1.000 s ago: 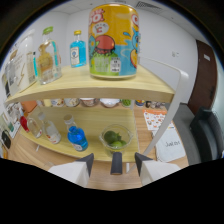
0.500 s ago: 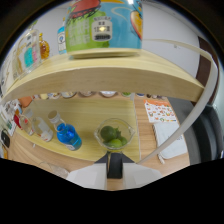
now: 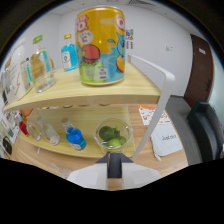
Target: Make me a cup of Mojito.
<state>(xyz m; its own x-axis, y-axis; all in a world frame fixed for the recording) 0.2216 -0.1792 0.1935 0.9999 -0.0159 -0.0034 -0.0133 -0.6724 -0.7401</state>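
Observation:
A clear glass cup holding green limes (image 3: 114, 136) stands on the lower wooden shelf (image 3: 90, 150), just ahead of my gripper (image 3: 114, 166). The fingers look shut together with nothing between them, and their tips sit just below the cup. A large yellow cartoon-printed can (image 3: 100, 45) stands on the upper shelf (image 3: 100, 92), directly above the limes. A small blue bottle (image 3: 75, 137) sits on the lower shelf to the left of the limes, next to clear bottles (image 3: 47, 132). On the upper shelf, a light-blue bottle (image 3: 69, 52) stands behind the can.
Glass jars (image 3: 42, 70) crowd the upper shelf's left part. A white slanted shelf support (image 3: 156, 100) rises right of the limes. Beyond it lie a printed sheet (image 3: 150, 114) and a white pad (image 3: 167, 142) on the table, beside a dark chair (image 3: 207, 125).
The view has pulled back and tilted up: the yellow can now shows whole. The lime cup stays just ahead of the fingers, which have not changed.

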